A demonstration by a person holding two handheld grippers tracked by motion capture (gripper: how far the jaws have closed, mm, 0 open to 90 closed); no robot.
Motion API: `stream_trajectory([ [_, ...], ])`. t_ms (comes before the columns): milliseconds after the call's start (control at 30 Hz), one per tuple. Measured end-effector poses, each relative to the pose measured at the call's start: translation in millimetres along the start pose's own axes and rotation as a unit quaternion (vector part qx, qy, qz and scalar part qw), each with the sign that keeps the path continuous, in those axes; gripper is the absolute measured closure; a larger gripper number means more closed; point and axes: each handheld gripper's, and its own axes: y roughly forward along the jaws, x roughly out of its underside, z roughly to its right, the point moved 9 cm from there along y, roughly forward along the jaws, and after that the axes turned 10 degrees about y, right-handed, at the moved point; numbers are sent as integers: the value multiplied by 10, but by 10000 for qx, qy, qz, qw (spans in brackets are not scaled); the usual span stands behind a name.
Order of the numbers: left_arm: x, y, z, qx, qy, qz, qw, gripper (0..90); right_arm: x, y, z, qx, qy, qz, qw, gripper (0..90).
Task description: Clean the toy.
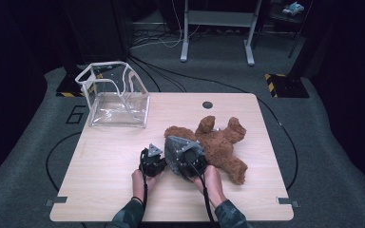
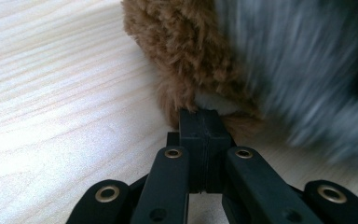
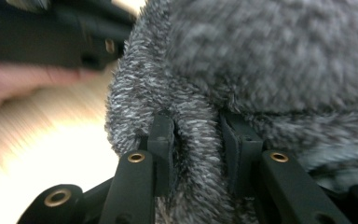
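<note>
A brown teddy bear (image 1: 223,142) lies on its back on the wooden table (image 1: 104,156), its head toward me. A grey fuzzy cloth (image 1: 177,145) is draped at the bear's head. My right gripper (image 1: 191,164) is shut on a fold of this grey cloth (image 3: 270,56), which bulges between its pads (image 3: 162,140). My left gripper (image 1: 156,159) is just left of it, its jaws shut together. Its tips (image 2: 204,116) touch the brown fur (image 2: 186,51) of the bear low at the table; whether any fur is pinched I cannot tell. The grey cloth (image 2: 298,70) is blurred at the right.
A clear plastic bag (image 1: 116,95) with a white rim stands open at the table's back left corner. A round dark hole (image 1: 207,104) sits near the back edge. Bare wood (image 2: 51,93) lies left of the bear. Cables and a desk frame (image 1: 217,28) are on the floor behind.
</note>
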Motion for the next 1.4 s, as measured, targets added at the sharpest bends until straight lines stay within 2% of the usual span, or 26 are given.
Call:
stream_trajectory([
  [100,1,-1,-1,-3,1,-3,10000,897,61,135,-7,-19,-33,-90,10000,675],
  [167,1,-1,0,-1,4,-4,10000,896,58,82,-17,-90,29,-123,9999,674],
  [233,0,0,0,-4,18,0,10000,897,0,-32,1,-148,1,26,9999,675],
  [333,0,0,1,-3,15,-2,10000,896,-145,-302,15,-223,18,355,9991,675],
  [367,0,0,1,-3,15,-2,10000,897,-145,-302,15,-223,18,355,9991,675],
  [400,-1,-1,3,-6,9,-4,10000,897,-278,-493,44,-175,4,604,9980,675],
  [467,2,-3,9,13,-3,-18,10000,897,-420,-646,85,-104,56,831,9965,675],
  [533,1,-1,9,-4,17,-4,10000,896,-564,-737,168,36,-5,997,9950,675],
  [600,2,-1,9,4,9,-6,10000,896,-688,-788,243,106,33,1089,9940,675],
  [733,-3,2,12,-11,-18,14,10000,897,-916,-786,390,334,96,1219,9919,673],
  [767,-3,3,12,-9,-18,17,10000,897,-961,-768,409,351,203,1240,9914,672],
  [800,-3,3,9,-16,-7,18,10000,897,-1003,-738,438,367,203,1259,9912,672],
  [867,-3,2,8,-12,3,12,10000,897,-1047,-632,473,380,239,1142,9924,672],
  [900,-3,3,7,-19,16,11,10000,897,-1050,-560,469,370,372,1050,9931,673],
  [933,-3,0,-2,-32,82,2,10000,897,-1034,-485,468,333,367,915,9946,673],
  [967,-3,0,-2,-32,82,2,10000,897,-1034,-485,468,333,367,915,9946,673],
  [1000,-3,3,7,-29,26,11,10000,897,-979,-354,445,351,331,744,9961,673],
  [1033,-5,3,4,-43,38,18,10000,897,-965,-323,431,327,313,748,9962,673],
  [1200,-7,6,16,-25,-24,36,10000,897,-918,-405,390,287,195,792,9963,677],
  [1400,-2,2,17,-19,1,8,10000,897,-765,-501,275,110,188,864,9960,678],
])
